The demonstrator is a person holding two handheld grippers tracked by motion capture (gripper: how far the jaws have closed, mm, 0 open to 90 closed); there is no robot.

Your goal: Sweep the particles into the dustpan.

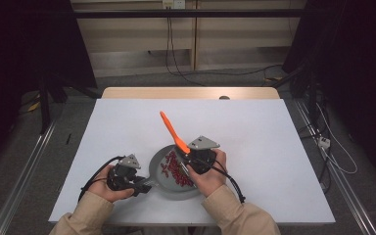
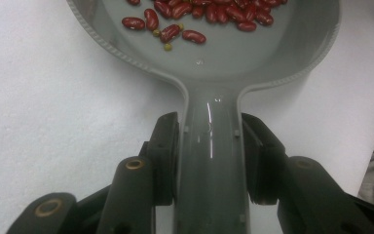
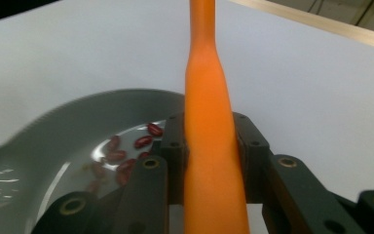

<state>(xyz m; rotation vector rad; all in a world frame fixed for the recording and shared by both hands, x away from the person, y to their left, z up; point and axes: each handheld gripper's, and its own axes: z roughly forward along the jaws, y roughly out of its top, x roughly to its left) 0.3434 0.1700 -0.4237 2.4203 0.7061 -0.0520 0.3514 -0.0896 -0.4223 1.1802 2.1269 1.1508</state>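
The left gripper (image 2: 209, 161) is clamping the stiff, glossy grey plastic pan (image 2: 292, 68) by its handle between the jaws; the right gripper (image 3: 209, 161) is clamping the light, smooth orange plastic spatula handle (image 3: 209, 146), likely slippery.

Beans (image 1: 175, 169) lie in the pan (image 1: 157, 175) before me on the table (image 1: 254, 147); its handle (image 2: 212, 161) points left.

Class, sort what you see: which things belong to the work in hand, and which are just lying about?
In use:
grey pan
red beans
orange utensil
left gripper
right gripper

Lying about:
cables on the floor
white plug
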